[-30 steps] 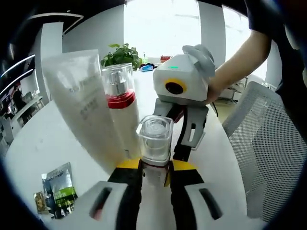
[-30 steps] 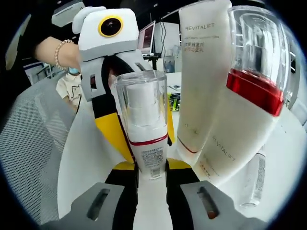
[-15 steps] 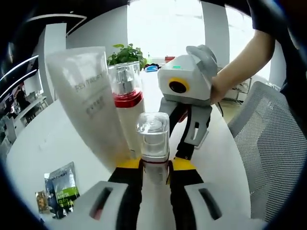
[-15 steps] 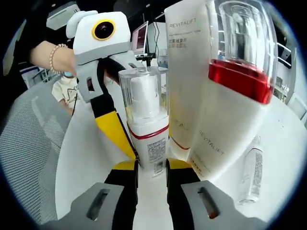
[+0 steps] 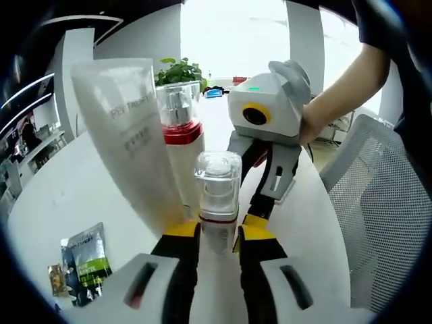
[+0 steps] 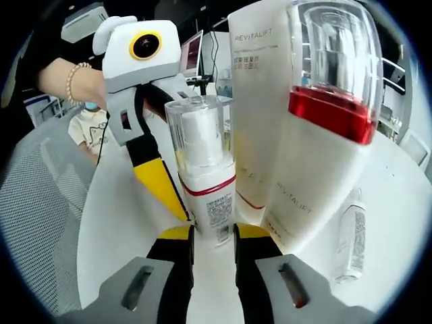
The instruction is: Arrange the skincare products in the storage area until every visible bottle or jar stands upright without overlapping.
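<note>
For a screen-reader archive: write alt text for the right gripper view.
A small white bottle with a clear cap and red band stands upright between the right gripper and the left gripper, both closed on it. Beside it stand a white REVITALIFT tube and a red-collared clear-capped bottle.

My left gripper (image 5: 217,236) has black fingers (image 5: 179,270) with yellow pads at the tips and slotted grey shoulders at five and seven o'clock. My right gripper (image 6: 212,236) looks the same. I see a dark short sleeve (image 5: 378,27) at one o'clock and a beaded bracelet (image 6: 69,75) at ten o'clock.
</note>
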Available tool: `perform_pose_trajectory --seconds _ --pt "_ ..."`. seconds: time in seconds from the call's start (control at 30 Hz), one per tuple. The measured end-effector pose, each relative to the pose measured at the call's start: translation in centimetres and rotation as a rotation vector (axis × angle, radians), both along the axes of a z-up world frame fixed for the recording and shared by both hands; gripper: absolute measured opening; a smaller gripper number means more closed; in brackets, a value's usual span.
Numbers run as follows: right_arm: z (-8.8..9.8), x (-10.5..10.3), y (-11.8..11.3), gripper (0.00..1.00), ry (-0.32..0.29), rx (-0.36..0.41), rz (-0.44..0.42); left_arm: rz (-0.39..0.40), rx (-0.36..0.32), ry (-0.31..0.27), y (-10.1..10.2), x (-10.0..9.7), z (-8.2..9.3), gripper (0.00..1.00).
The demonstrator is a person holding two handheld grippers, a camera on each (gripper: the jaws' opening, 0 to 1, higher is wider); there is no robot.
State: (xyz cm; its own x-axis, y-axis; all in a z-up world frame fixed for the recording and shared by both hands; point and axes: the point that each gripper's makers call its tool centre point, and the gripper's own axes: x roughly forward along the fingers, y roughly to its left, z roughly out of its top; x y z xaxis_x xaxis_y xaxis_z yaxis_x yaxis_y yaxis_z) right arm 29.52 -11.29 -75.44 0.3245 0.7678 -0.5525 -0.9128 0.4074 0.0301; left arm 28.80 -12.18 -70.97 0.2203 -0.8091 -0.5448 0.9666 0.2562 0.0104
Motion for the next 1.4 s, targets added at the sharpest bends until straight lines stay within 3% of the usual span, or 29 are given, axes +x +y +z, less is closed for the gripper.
perform_pose_trajectory --seconds 0.3,0.77,0.9,1.4 --pt "0.1 -0.4 -0.8 0.29 0.007 -0.017 -0.022 0.024 0.026 0.013 0.8 -0.2 0.0 0.20" --pt "0.6 -2.1 -2.0 0.46 0.028 -0.028 -0.078 0.108 0.050 0.069 2.9 -1.8 -0.7 0.38" --pt "1.3 -2.7 -2.2 0.55 0.029 -0.009 -0.111 0.148 0.037 0.093 3.9 -2.4 -0.7 0.43" --pt "3.4 -4.9 -3.3 0.72 0.013 -0.005 -0.178 0.289 0.039 0.144 7.3 -4.9 -0.3 0.61"
